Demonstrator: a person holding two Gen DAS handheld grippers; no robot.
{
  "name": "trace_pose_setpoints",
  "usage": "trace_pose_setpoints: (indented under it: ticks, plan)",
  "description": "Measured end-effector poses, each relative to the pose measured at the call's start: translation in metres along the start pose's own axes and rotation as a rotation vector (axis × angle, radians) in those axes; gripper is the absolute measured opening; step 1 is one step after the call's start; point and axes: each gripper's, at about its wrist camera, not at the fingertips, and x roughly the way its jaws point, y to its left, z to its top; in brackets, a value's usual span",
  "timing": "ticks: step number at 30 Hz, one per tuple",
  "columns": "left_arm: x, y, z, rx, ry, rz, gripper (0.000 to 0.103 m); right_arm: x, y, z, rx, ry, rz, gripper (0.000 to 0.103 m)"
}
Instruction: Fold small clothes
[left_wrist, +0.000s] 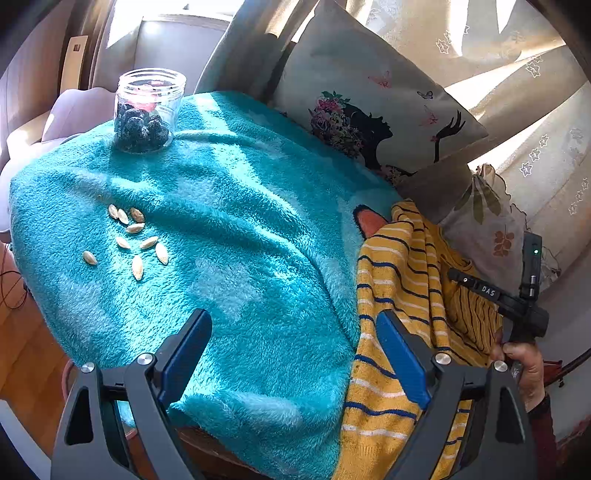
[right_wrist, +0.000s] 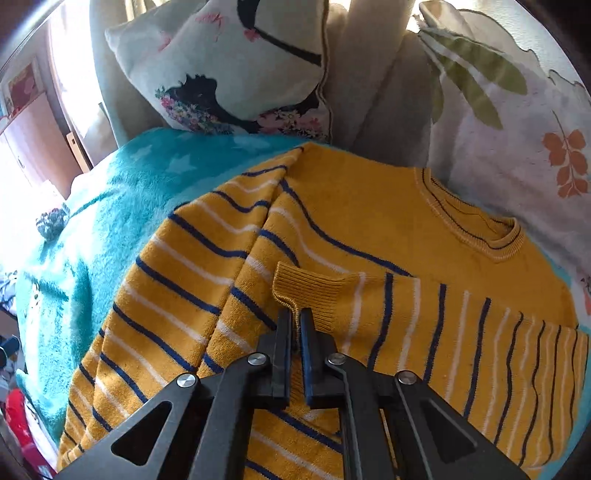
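Here the right gripper (right_wrist: 294, 314) is clenched on the ribbed cuff (right_wrist: 306, 295) of the yellow striped sweater (right_wrist: 332, 221), its fingers pinched together on the cuff's lower edge. The sweater lies spread on the teal fleece blanket (left_wrist: 221, 221), one sleeve folded across its body. The left gripper (left_wrist: 295, 332) hangs with jaws wide apart, empty, one blue pad (left_wrist: 402, 358) over the sweater's edge.

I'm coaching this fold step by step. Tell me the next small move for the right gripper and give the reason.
Probably carry the cuff a little further across the yellow striped sweater. The right gripper looks shut on the cuff's ribbed edge, and the sleeve already lies folded over the body. The left gripper is open over the teal blanket, holding nothing.
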Motion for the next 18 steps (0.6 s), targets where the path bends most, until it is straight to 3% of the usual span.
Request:
trace_pose_setpoints:
  ticks: [4, 7, 11, 14, 15, 18]
  plan:
    - [0.003, 0.001, 0.001, 0.0, 0.007, 0.003, 0.09, -0.022, -0.001, 0.03, 0.034, -0.104, -0.034, 0.005]
    - [0.002, -0.001, 0.001, 0.006, 0.006, 0.008, 0.09, -0.015, 0.0, 0.06, 0.061, -0.133, -0.057, 0.005]
    - [-0.006, 0.001, -0.002, 0.007, -0.006, 0.023, 0.09, 0.016, 0.01, 0.087, 0.058, -0.108, -0.076, 0.006]
    - [-0.014, 0.008, -0.002, 0.002, -0.018, 0.045, 0.09, 0.036, 0.021, 0.086, 0.029, -0.055, -0.057, 0.008]
    - [-0.016, 0.012, -0.002, 0.001, -0.024, 0.058, 0.09, 0.034, 0.025, 0.08, 0.035, -0.061, -0.048, 0.009]
    - [-0.017, 0.027, -0.001, -0.02, -0.031, 0.094, 0.09, 0.011, 0.041, 0.05, 0.027, -0.038, 0.114, 0.018]
